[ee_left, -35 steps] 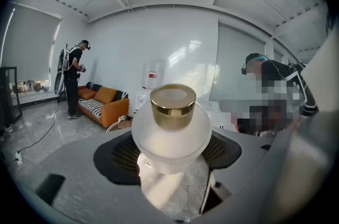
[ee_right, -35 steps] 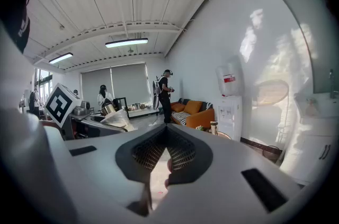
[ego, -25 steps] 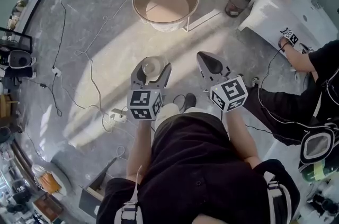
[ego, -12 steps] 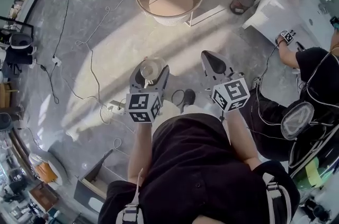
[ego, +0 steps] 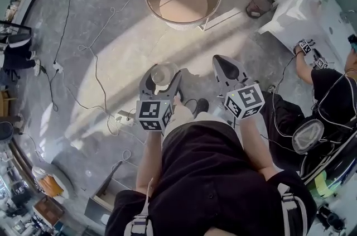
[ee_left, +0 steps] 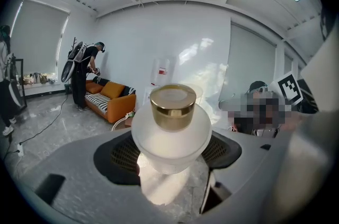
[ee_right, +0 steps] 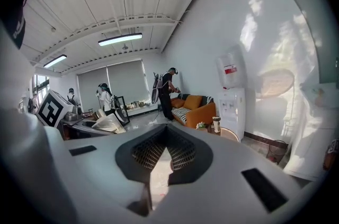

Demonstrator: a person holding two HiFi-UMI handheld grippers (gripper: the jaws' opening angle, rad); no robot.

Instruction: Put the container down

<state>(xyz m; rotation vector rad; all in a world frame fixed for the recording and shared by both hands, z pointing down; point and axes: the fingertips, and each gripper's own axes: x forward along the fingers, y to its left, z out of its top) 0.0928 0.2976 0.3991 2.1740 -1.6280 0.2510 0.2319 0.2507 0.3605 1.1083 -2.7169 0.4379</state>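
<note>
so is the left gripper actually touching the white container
Touching. The left gripper view shows the left gripper with its jaws pressed against both sides of the white container under its gold lid, with no gap on either side.

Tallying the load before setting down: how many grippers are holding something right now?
1. The left gripper is shut on the gold-capped white container; the right gripper is shut with nothing between its jaws.

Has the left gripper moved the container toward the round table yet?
No. The left gripper, shut on the container, sits as far short of the round table as before.
</note>
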